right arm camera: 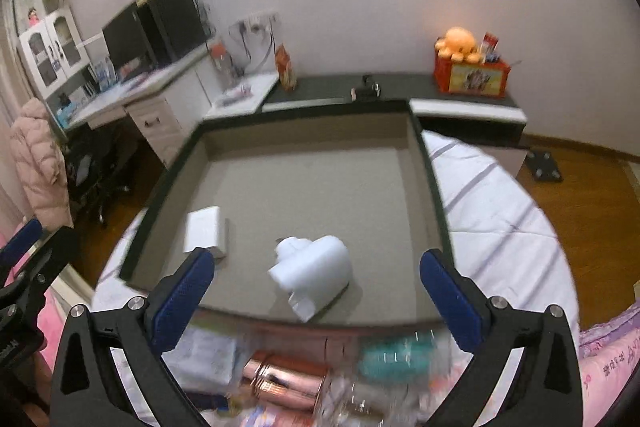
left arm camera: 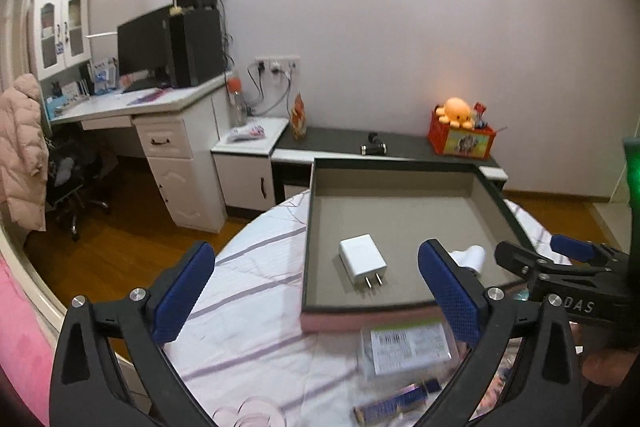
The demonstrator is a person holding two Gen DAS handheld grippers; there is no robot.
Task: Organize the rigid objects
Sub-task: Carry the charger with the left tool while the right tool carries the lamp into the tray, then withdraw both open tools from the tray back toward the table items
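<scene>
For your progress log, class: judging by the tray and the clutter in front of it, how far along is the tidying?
Done: a white charger and a white rounded object lie in the grey tray. In hand: nothing; left gripper and right gripper are open and empty. Left: a labelled clear box, a copper tube and other blurred items outside the tray.

Both my tongs stand wide apart, nothing between the blue pads on either side. Left tongs (left arm camera: 316, 291) point forward and down, pads facing each other across a broad gap. Right tongs (right arm camera: 316, 297) are pitched down somewhat steeper, jaws equally spread and empty. From the left camera, the right tongs show at the far right edge, close alongside. A bit of hand (left arm camera: 600, 363) shows beneath them.
</scene>
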